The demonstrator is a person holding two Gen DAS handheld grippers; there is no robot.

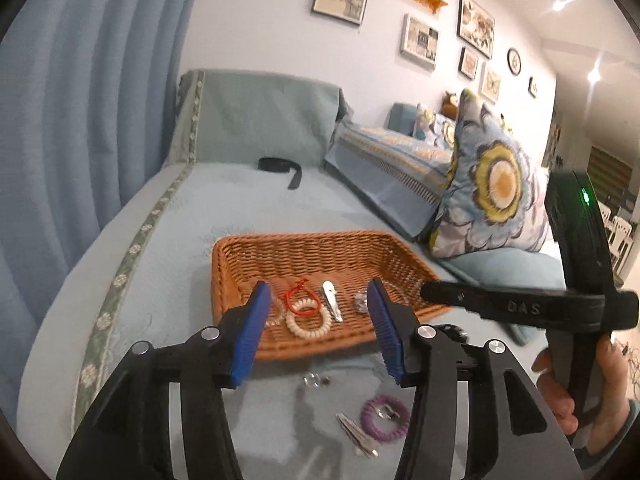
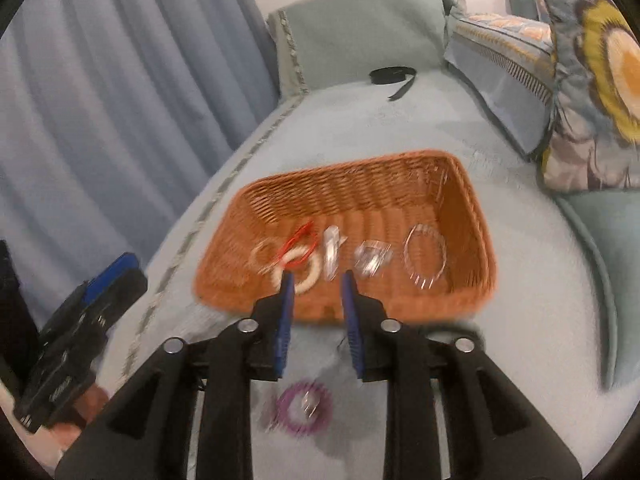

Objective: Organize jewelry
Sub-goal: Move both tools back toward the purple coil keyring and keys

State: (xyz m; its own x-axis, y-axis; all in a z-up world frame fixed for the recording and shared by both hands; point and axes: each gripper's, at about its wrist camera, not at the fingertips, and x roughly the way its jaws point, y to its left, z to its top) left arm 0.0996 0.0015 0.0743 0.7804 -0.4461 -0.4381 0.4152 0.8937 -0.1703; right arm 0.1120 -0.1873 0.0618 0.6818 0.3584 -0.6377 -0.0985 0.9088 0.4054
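Jewelry lies partly inside a woven basket (image 1: 320, 248) at the centre of the left wrist frame: a cream coil bracelet (image 1: 308, 318), a red cord (image 1: 300, 298), a silver clip (image 1: 332, 300) and a clear ring-like piece (image 2: 425, 256) toward the basket's right side. Below it, on the light blue sofa cover (image 1: 248, 208), rest a purple coil band (image 1: 385, 416), another silver clip (image 1: 356, 434) and small clear pieces (image 1: 316, 380). The left gripper (image 1: 320, 332) is released, its blue pads apart with nothing between them. The right gripper (image 2: 317, 320), lower centre of its frame, stands narrowly parted and empty. A hand (image 1: 580, 392) holds its handle.
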